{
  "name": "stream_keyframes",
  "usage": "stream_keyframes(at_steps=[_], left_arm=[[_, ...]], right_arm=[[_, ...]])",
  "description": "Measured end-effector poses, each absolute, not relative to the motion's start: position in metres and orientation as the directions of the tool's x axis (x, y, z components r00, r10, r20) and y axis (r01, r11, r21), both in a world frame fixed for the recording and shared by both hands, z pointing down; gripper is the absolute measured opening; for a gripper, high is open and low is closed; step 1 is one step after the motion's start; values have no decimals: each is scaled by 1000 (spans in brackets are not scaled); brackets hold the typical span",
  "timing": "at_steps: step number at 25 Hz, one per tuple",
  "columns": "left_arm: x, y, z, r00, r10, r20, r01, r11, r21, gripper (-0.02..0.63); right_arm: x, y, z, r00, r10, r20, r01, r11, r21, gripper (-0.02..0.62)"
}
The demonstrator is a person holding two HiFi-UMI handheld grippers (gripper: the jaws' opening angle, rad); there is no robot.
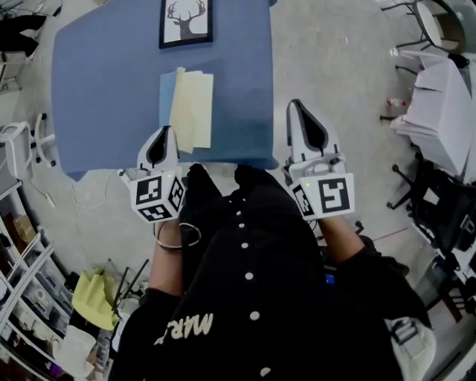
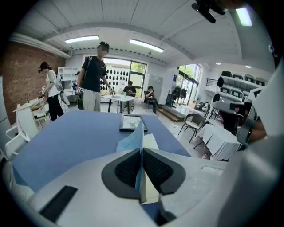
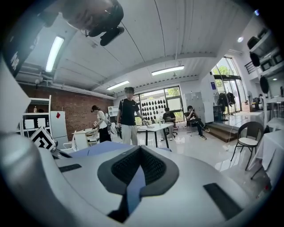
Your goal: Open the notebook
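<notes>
The notebook (image 1: 196, 109) lies on the blue table (image 1: 104, 89) with cream pages showing and its blue cover (image 2: 133, 141) raised edge-on. My left gripper (image 1: 165, 132) is at the notebook's near left corner. In the left gripper view it (image 2: 142, 153) is shut on that thin cover, blue on one side and cream on the other. My right gripper (image 1: 296, 106) hovers off the table's near right corner, away from the notebook. Its jaws (image 3: 140, 150) meet at the tips with nothing between them.
A framed deer picture (image 1: 186, 21) lies at the table's far edge beyond the notebook. A white covered table (image 1: 446, 104) and chairs stand to the right, shelves (image 1: 15, 245) to the left. Several people stand or sit at tables (image 2: 117, 98) across the room.
</notes>
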State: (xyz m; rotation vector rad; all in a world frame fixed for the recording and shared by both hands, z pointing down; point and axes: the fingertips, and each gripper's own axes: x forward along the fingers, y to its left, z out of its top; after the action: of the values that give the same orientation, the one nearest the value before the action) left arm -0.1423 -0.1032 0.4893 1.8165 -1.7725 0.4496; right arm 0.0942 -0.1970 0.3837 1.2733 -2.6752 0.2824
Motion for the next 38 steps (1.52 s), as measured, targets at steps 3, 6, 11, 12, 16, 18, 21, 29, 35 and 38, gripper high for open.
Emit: stream_keyframes(at_steps=[3,6,11,12,16,18,21,29,35,38], left_arm=[[-175,-96,476,104,-820,563,-977,22,212,20],[-212,-90,468,133,-835,534,-960,26,280,20],[-283,-79,474,174,-837,519,-927,39,373,23],[-295,-78,478,182,-835,519,-922,38,385,23],[-330,-77,498,199,-817,541,-920,35,391,29],[-343,-77,512,195,-805,561,-920,48,389,31],[-358,-75,536,192,-787,586,-920,64,386,38],[-373,-76,571,216,-769,602,-897,87,433,46],[-371,-72,569,241,-790,564,-853,105,511,44],[-368,-71,565,254,-800,544,-840,97,534,44]], right_arm=[[71,-188,375,-601,-769,218,-795,602,-72,3],[50,-180,363,-573,-794,201,-816,576,-51,3],[9,-167,352,-523,-830,192,-850,525,-44,2],[0,-166,353,-519,-833,192,-853,521,-44,3],[-26,-165,362,-512,-834,207,-857,511,-59,3],[-36,-164,370,-508,-833,219,-859,507,-68,2],[-46,-161,382,-506,-829,237,-860,505,-72,3],[-58,-157,398,-497,-825,268,-864,498,-67,3],[-58,-156,404,-497,-821,280,-863,500,-64,3],[-59,-155,406,-500,-817,285,-861,505,-63,3]])
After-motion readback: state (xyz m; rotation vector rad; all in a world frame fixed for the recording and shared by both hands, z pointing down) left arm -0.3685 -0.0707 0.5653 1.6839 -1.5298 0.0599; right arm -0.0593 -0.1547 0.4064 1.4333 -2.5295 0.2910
